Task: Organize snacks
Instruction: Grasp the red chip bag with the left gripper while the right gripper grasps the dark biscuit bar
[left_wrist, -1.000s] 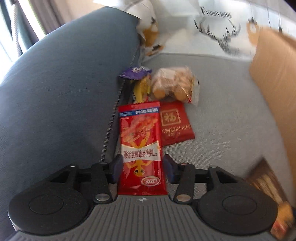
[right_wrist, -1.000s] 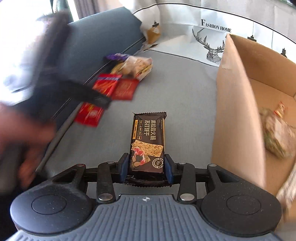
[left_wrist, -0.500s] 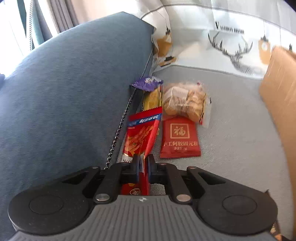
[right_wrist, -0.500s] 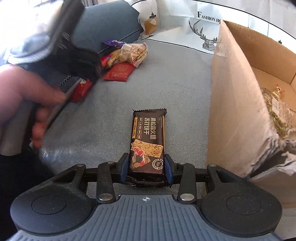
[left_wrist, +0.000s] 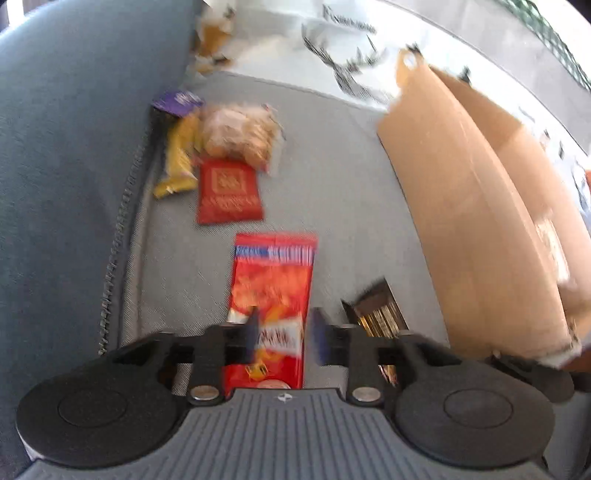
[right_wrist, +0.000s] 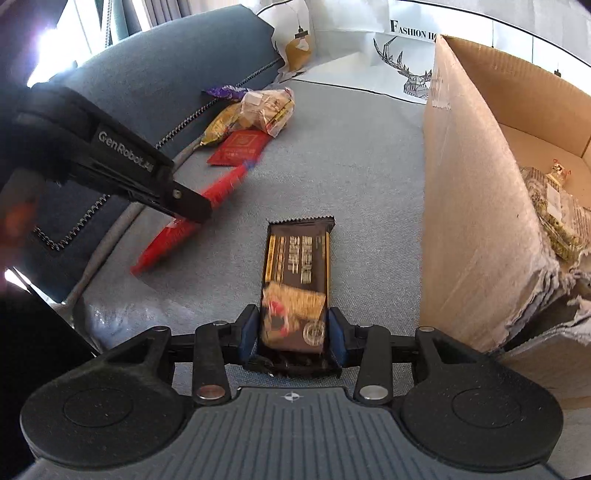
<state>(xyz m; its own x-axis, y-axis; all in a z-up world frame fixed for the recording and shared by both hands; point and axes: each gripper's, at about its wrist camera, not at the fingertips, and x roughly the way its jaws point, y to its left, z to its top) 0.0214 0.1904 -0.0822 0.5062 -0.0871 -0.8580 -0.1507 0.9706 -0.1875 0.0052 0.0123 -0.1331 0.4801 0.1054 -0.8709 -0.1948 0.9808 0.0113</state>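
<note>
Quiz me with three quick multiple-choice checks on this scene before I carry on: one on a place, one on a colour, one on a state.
1. In the right wrist view, where does the cardboard box stand relative to the dark biscuit packet?
A. to its left
B. to its right
C. under it

2. What colour is the square sachet lying in front of the clear biscuit bag?
A. red
B. green
C. white

3. What state is the right hand-held gripper in?
A. open and empty
B. shut on a bottle
C. shut on the dark biscuit packet

Answers:
1 B, the box wall rises along the packet's right side.
2 A, its face is red with gold print.
3 C, both pads press the packet's sides.
</note>
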